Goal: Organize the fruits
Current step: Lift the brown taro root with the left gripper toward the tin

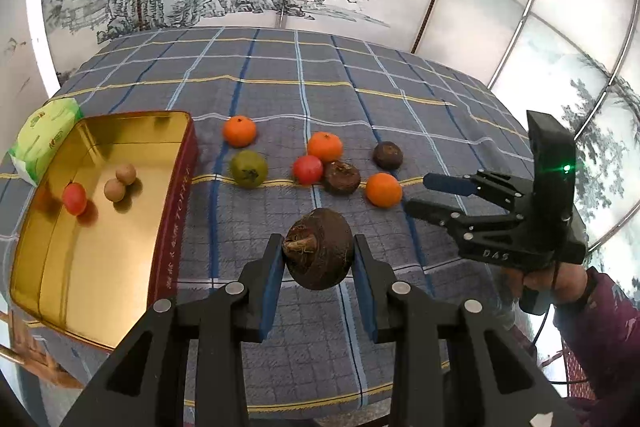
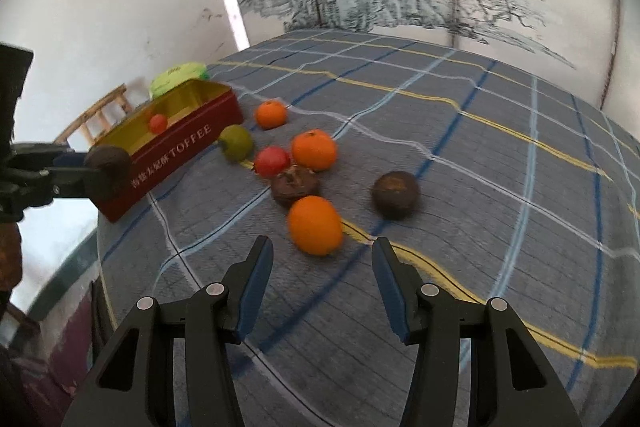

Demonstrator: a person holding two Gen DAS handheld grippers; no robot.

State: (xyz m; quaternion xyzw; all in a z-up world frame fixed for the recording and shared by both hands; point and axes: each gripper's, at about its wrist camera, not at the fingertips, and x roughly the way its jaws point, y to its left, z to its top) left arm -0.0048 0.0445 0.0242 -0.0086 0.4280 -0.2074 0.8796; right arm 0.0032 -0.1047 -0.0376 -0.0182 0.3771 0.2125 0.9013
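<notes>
Left wrist view: the left gripper (image 1: pixel 319 259) pinches a brown round fruit (image 1: pixel 319 254) above the checked cloth (image 1: pixel 360 99), its stem stub pointing toward nine o'clock. The gold-lined tin (image 1: pixel 120 131) sits at nine o'clock.

Right wrist view: the right gripper (image 2: pixel 322 267) is spread and holds nothing, an orange (image 2: pixel 315 225) at twelve o'clock. The tin's red wall reads "TOFFEE".
</notes>
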